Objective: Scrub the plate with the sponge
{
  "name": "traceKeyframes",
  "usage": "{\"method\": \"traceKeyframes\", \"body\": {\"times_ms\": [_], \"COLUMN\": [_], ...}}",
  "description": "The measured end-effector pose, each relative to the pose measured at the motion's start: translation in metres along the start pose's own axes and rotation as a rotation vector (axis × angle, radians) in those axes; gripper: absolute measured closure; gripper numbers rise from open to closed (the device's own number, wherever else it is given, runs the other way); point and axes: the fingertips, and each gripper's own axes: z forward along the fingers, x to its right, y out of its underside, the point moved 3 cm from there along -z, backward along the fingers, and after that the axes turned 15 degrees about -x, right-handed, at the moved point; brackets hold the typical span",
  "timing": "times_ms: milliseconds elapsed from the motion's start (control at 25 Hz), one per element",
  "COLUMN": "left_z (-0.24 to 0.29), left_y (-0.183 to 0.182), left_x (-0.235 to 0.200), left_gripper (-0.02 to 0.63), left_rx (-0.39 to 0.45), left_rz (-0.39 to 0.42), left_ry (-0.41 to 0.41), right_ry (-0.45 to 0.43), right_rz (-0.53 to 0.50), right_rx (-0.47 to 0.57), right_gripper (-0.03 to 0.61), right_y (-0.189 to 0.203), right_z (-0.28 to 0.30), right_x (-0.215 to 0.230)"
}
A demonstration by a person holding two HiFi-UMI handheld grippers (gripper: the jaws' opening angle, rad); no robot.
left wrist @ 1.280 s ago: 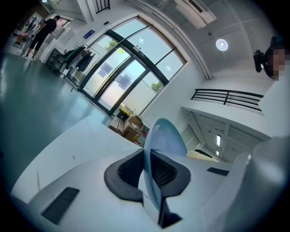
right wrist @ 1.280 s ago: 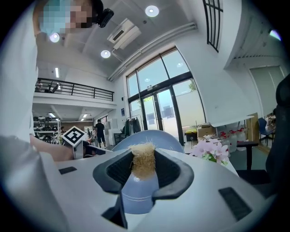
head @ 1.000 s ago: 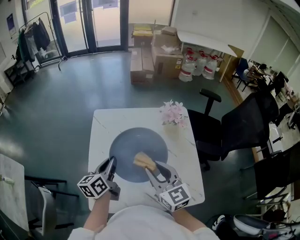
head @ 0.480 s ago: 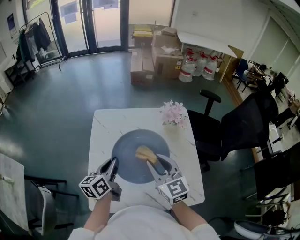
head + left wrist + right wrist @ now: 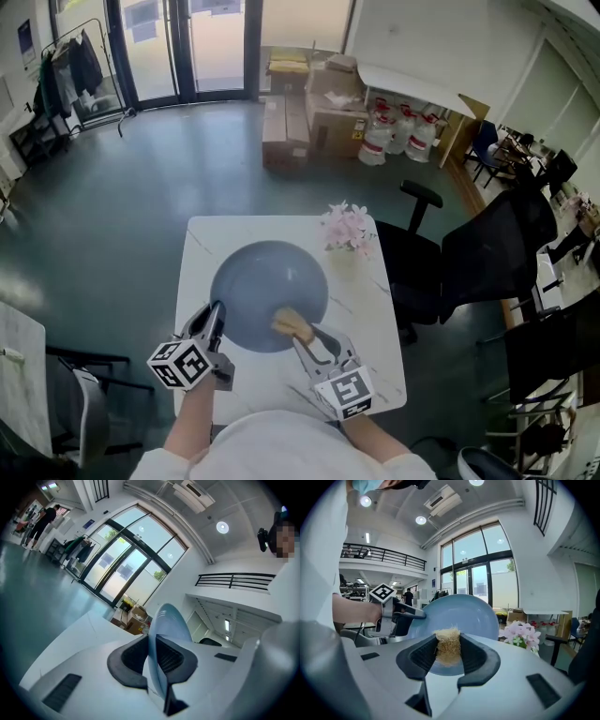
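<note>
A round blue plate (image 5: 262, 281) is held tilted above the white table (image 5: 380, 366). My left gripper (image 5: 216, 314) is shut on its near-left rim. In the left gripper view the plate (image 5: 171, 618) stands edge-on between the pads of the left gripper (image 5: 152, 656). A straw-coloured fibrous sponge (image 5: 289, 323) is clamped in my right gripper (image 5: 298, 332) and lies against the plate's lower right part. In the right gripper view the sponge (image 5: 448, 651) sits between the dark pads of the right gripper (image 5: 449, 656), in front of the plate (image 5: 476, 613).
Pink flowers (image 5: 347, 227) stand at the table's far right corner, close to the plate. Black office chairs (image 5: 487, 253) are to the right of the table. Cardboard boxes (image 5: 309, 103) and water jugs (image 5: 398, 131) lie on the floor beyond.
The plate has risen and shifted left and away with my left gripper. The sponge in the right gripper now sits lower on the plate, near its near-right rim.
</note>
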Motion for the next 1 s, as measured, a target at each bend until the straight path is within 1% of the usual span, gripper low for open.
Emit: {"method": "traceKeyframes", "body": {"times_ms": [120,240,360,480,640,760,880,1000], "left_z": [0.002,0.003,0.002,0.002,0.000,0.000,0.001,0.000], "left_y": [0.004,0.010,0.015,0.017,0.015,0.008,0.002,-0.003], "left_x": [0.006,0.013,0.019,0.021,0.017,0.013,0.011,0.010], "left_gripper": [0.569,0.569,0.569,0.569,0.569,0.569,0.569,0.569], "left_rx": [-0.013,-0.039,-0.055,-0.055,-0.046,-0.032,-0.016,-0.003], "left_rz": [0.026,0.057,0.071,0.066,0.054,0.042,0.037,0.038], "left_ry": [0.004,0.011,0.022,0.029,0.023,0.018,0.015,0.009], "right_ry": [-0.053,-0.069,-0.041,0.019,0.087,0.109,0.094,0.036], "right_rz": [-0.073,-0.120,-0.144,-0.137,-0.087,-0.065,-0.052,-0.057], "right_rx": [0.003,0.025,0.054,0.064,0.050,0.016,-0.010,-0.026], "right_gripper": [0.436,0.437,0.437,0.437,0.437,0.437,0.437,0.436], "right_y": [-0.011,-0.026,-0.045,-0.054,-0.044,-0.030,-0.014,-0.006], "right_z": [0.009,0.016,0.016,0.011,0.001,-0.005,-0.007,-0.006], "right_x": [-0.023,-0.030,-0.017,0.008,0.035,0.043,0.037,0.014]}}
